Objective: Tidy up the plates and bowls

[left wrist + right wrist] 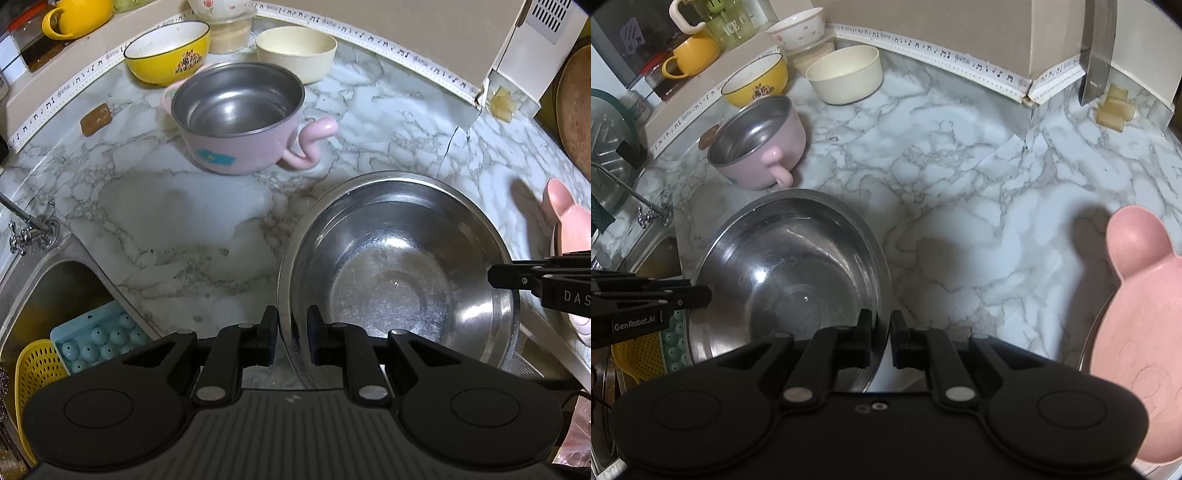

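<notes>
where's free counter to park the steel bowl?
Bare marble right of the big steel bowl, between it and the pink plate. Smaller patch left of it, below the pink pot. Back-left is crowded: yellow bowl, cream bowl.

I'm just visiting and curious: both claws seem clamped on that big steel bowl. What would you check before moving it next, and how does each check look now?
1. Left gripper on the steel bowl rim: ok, the fingers straddle it.
2. Right gripper on the opposite rim: ok.
3. Bowl empty: ok, nothing inside.
4. Bowl lifted clear of the counter: cannot tell.
5. Room ahead: ok, bare marble before the pink handled bowl.
6. Pink bear plate clear of the right side: not ok, it sits close.
</notes>
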Demonstrator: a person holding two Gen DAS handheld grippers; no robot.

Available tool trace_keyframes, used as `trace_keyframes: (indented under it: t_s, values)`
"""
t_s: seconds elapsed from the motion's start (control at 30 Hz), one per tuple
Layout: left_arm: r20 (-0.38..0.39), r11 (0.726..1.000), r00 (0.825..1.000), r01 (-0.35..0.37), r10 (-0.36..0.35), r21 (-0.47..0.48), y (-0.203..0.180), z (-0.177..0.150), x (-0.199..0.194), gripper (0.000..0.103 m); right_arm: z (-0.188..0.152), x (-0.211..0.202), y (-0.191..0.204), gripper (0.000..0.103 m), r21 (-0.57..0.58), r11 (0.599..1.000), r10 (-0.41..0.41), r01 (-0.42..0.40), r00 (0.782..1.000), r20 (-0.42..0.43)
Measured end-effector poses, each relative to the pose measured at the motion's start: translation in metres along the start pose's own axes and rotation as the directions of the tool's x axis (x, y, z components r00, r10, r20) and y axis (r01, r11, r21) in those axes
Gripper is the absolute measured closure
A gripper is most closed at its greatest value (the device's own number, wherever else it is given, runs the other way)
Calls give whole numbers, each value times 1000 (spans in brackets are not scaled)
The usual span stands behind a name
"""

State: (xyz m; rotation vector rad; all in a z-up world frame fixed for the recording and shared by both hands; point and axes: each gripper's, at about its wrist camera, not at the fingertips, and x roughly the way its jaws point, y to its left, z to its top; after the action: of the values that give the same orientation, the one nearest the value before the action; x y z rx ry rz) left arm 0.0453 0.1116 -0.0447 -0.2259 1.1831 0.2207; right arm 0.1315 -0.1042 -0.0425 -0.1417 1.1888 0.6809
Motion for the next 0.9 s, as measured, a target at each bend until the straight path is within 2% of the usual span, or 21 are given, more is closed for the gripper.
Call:
trace_keyframes:
  t_s: [0.47, 0.63, 0.9]
  values:
    - [-8, 1000, 1000, 0, 0, 19, -1, -4, 7, 87, -6, 10, -3, 92, 11, 1000, 4, -3, 999, -37]
    - [-6, 1000, 1000, 13, -13, 20, 1, -3, 8, 87, -5, 11, -4, 84, 6, 1000, 20, -20, 999, -45]
    - [8, 1000, 1000, 21, -21, 15, 6, -5, 6, 87, -4, 9, -2, 79, -13, 1000, 11, -11, 999, -43]
